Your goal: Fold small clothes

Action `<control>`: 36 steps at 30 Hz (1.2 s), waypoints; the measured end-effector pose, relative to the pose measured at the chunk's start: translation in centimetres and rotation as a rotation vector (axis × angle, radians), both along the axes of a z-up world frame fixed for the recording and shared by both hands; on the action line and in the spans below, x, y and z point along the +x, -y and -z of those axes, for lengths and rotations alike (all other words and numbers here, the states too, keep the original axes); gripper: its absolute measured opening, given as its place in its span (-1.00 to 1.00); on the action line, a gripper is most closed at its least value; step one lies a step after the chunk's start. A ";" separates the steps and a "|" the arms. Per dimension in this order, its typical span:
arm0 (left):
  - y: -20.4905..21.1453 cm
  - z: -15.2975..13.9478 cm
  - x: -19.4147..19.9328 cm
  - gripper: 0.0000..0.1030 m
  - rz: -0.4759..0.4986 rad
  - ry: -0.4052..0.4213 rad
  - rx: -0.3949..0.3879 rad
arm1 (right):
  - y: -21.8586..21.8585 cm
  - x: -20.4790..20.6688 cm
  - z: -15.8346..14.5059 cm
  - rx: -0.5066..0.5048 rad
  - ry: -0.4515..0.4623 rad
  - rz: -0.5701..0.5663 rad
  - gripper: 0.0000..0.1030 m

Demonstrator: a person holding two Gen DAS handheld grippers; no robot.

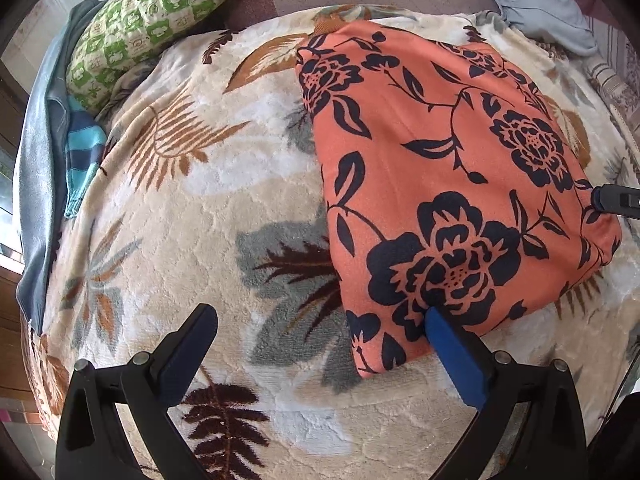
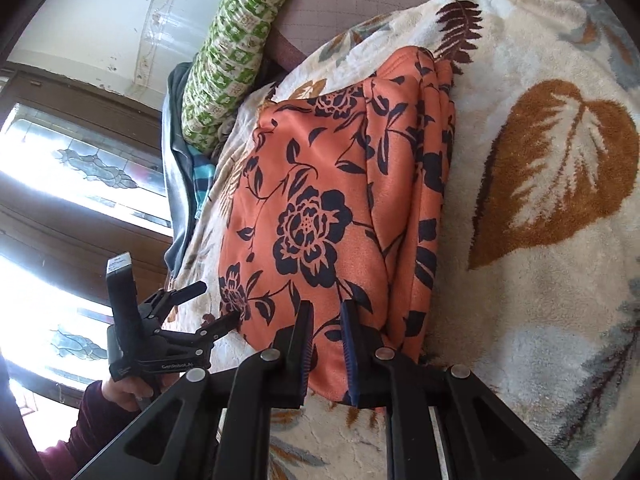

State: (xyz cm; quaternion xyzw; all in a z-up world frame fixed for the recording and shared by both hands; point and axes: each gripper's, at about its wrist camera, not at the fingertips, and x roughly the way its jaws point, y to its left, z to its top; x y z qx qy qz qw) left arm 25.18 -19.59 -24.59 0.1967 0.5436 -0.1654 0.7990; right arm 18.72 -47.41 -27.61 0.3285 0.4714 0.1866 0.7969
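Orange cloth printed with dark flowers is lying folded into a thick pad on a cream blanket patterned with brown and grey leaves, which is covering a bed. In the right wrist view several stacked layers are showing along the pad's far edge. The right claw is pinching a near corner of the cloth between its fingers, jaws nearly together with fabric bunching between the pads. The left claw is standing wide apart, pointing steeply down: one finger, faced in blue, is pressing on the cloth's near edge, while the other is hovering over bare blanket, so nothing is being clamped. A hand in a dark red sleeve is holding that left tool in the right wrist view. Beyond the cloth, a green checked pillow is leaning beside blue garments at the bed's edge.
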 end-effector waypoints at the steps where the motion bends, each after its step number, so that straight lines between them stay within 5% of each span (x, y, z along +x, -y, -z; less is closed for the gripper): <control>1: 0.1 -0.5 -0.1 1.00 0.007 0.012 -0.007 | -0.1 -0.1 -0.3 0.009 0.016 -0.011 -0.64; 6: 1.4 -2.3 -0.1 1.00 0.027 0.058 -0.028 | -2.0 -0.2 -1.2 0.006 0.062 -0.091 -0.65; 10: 2.1 -0.6 0.8 1.00 0.026 0.031 0.008 | -4.1 0.3 -1.0 -0.017 0.056 -0.161 -0.65; 12: 1.9 0.8 0.9 1.00 0.019 0.017 0.034 | -4.8 0.5 -0.1 -0.044 0.012 -0.192 -0.65; 16: 0.4 1.6 1.1 1.00 -0.003 -0.027 -0.035 | -4.7 1.1 3.0 -0.071 -0.128 -0.198 -0.68; 22: 0.2 0.7 1.1 1.00 -0.023 -0.007 -0.043 | -4.5 0.9 1.7 -0.061 -0.067 -0.209 -0.68; 30: 2.6 -2.3 3.2 1.00 -0.009 0.077 -0.052 | -1.3 1.6 -0.4 0.050 0.057 -0.024 -0.64; 33: 3.1 -1.5 5.6 1.00 -0.028 0.087 0.010 | 0.0 2.3 0.0 0.041 0.040 0.076 -0.64; 36: 2.9 0.4 7.4 1.00 -0.040 0.011 -0.006 | 1.6 3.0 1.5 0.046 -0.029 0.148 -0.67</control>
